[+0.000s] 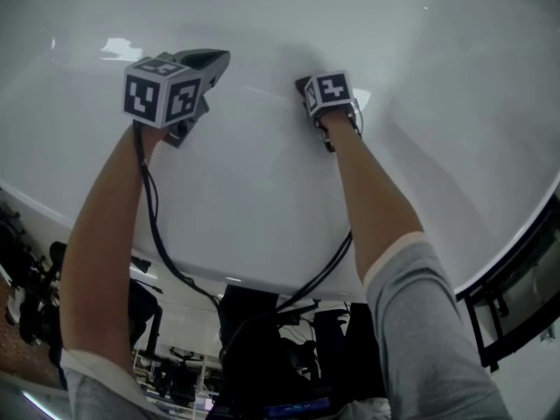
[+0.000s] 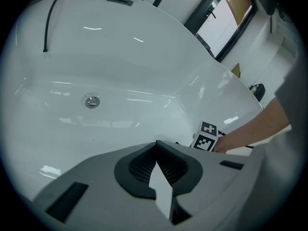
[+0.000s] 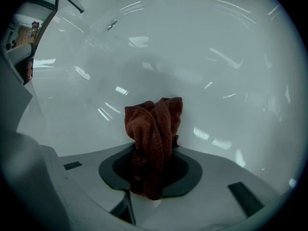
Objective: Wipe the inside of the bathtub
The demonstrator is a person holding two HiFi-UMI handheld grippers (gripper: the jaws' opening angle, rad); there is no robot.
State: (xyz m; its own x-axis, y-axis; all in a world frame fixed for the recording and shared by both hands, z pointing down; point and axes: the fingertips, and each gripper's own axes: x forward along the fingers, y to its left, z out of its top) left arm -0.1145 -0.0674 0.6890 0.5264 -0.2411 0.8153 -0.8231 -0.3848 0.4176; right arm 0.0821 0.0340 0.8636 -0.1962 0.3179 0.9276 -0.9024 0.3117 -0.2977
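The white bathtub fills the head view, and both grippers reach down into it. My right gripper is shut on a dark red cloth, which bunches up from between the jaws toward the tub's white wall. In the head view the right gripper rests low against the tub's inner surface; the cloth is hidden there. My left gripper is shut with nothing in it and hovers above the tub floor; it shows in the head view to the left of the right one.
The round metal drain lies on the tub floor ahead of the left gripper. A black hose hangs over the far rim. Black cables trail from both grippers over the near rim. A dark-framed window stands at the right.
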